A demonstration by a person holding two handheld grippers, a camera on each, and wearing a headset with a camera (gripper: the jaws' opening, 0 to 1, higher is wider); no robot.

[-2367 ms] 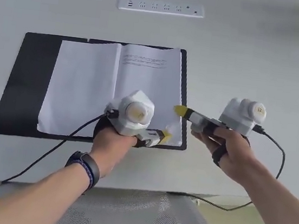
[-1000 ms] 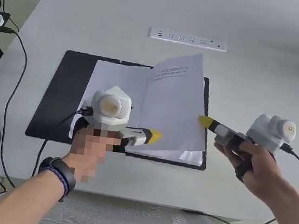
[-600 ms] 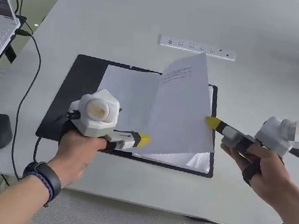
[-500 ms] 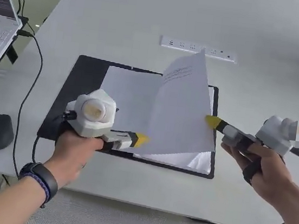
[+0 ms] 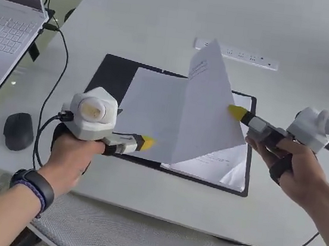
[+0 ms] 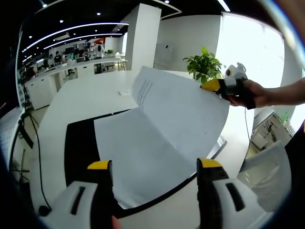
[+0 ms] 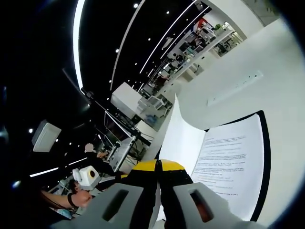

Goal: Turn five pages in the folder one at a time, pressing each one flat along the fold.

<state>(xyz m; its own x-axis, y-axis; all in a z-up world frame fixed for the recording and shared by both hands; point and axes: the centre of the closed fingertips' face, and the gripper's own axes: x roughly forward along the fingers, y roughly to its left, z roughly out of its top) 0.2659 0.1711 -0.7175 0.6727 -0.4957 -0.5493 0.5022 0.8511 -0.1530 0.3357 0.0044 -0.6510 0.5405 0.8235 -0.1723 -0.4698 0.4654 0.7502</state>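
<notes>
Head view catches us mid-turn: our right gripper (image 5: 236,112) pinches one page (image 5: 205,113) upright above the folder (image 5: 114,69); our left gripper (image 6: 155,164) hovers spread; we judge the pressing not yet done; page count unknowable.

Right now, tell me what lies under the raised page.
Under the raised page, pinched by the right gripper, lies a printed page in the black folder. In the head view the raised page covers much of that printed page and the fold.
</notes>
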